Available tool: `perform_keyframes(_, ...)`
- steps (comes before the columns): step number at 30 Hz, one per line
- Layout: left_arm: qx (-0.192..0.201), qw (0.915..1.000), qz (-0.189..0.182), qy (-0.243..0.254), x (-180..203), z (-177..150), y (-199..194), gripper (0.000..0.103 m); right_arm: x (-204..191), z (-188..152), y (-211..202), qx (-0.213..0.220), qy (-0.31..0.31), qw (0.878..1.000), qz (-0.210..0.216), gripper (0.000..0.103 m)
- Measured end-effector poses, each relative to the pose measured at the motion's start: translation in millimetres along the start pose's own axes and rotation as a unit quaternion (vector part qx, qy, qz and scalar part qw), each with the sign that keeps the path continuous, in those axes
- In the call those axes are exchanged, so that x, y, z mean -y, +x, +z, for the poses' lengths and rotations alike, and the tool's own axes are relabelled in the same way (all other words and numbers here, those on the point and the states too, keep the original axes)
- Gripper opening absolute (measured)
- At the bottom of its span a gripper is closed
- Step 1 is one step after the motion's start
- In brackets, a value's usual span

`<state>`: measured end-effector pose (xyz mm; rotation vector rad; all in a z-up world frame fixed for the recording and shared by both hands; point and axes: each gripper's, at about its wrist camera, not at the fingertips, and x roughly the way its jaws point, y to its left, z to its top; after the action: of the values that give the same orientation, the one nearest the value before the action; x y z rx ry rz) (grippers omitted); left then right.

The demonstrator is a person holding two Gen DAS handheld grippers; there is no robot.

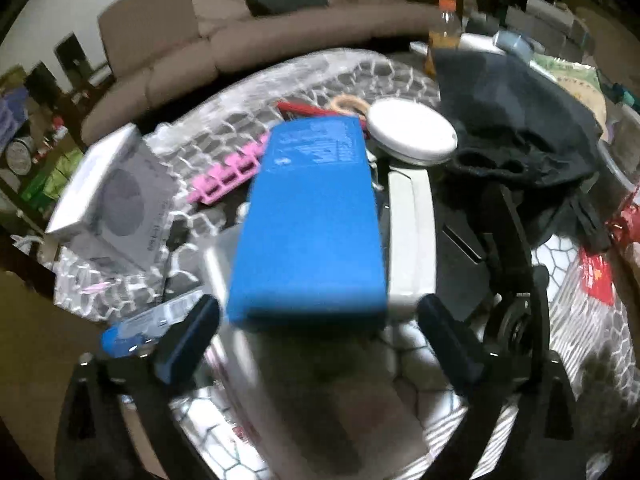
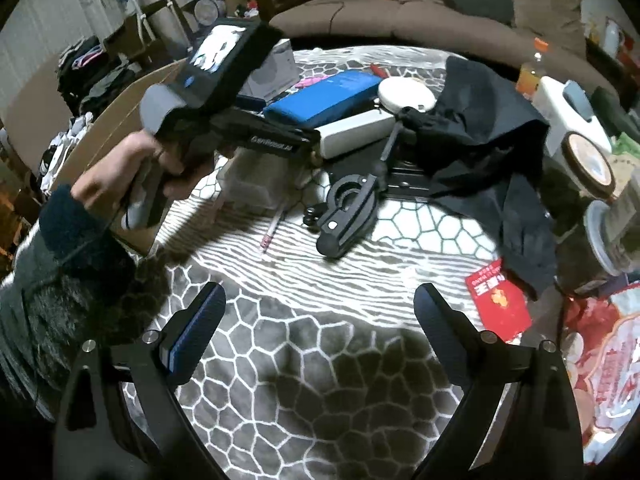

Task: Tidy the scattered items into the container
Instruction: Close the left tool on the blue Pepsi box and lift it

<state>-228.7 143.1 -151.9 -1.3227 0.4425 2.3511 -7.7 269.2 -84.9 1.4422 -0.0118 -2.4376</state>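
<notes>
A blue rectangular pack (image 1: pixel 312 216) lies lengthwise between the fingers of my left gripper (image 1: pixel 320 308). The gripper is open, with a small gap on each side of the pack. The pack's near end rests over a clear plastic container (image 1: pixel 218 256), blurred in this view. In the right wrist view the blue pack (image 2: pixel 320 100) leans on a long white box (image 2: pixel 356 128) behind the clear container (image 2: pixel 248 188). A hand (image 2: pixel 120 172) holds the left gripper (image 2: pixel 312 140) there. My right gripper (image 2: pixel 320 296) is open over the patterned tablecloth (image 2: pixel 320 360), holding nothing.
On the table lie a white round disc (image 2: pixel 406 94), a black cloth (image 2: pixel 480 128), a black clamp (image 2: pixel 348 216), a pen (image 2: pixel 272 232) and a red envelope (image 2: pixel 500 304). A pink strip (image 1: pixel 228 176) and a grey carton (image 1: pixel 116 196) sit left. Jars (image 2: pixel 588 168) crowd the right edge.
</notes>
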Motion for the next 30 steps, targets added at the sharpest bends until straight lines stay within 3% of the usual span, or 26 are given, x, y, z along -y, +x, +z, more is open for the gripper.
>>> perform_keyframes(6,-0.010,0.9990,-0.020,-0.038,-7.6,11.1,5.3,0.103,7.8,0.3,-4.2,0.003,0.010,1.000,0.000,0.095)
perform_keyframes(8,-0.018,0.9974,-0.031,-0.063,-15.1,11.0,6.1,0.093,7.2,1.4,-4.8,0.004,0.012,1.000,0.002,0.095)
perform_keyframes(9,-0.023,0.9965,-0.035,-0.072,-18.6,10.9,5.0,0.079,6.9,2.0,-5.2,0.005,0.013,1.000,0.003,0.095)
perform_keyframes(16,-0.038,0.9957,-0.034,-0.077,-19.8,-0.3,-10.4,0.078,4.7,5.8,-7.3,0.010,0.020,1.000,0.010,0.095)
perform_keyframes(25,0.009,0.9979,-0.022,-0.061,-10.9,-14.0,-79.6,0.077,26.7,8.4,-15.2,0.022,0.089,0.996,0.006,0.095)
perform_keyframes(30,0.067,0.9967,-0.019,-0.040,-0.3,-21.6,-144.8,0.077,52.0,8.5,-22.1,0.043,0.142,0.989,-0.005,0.095)
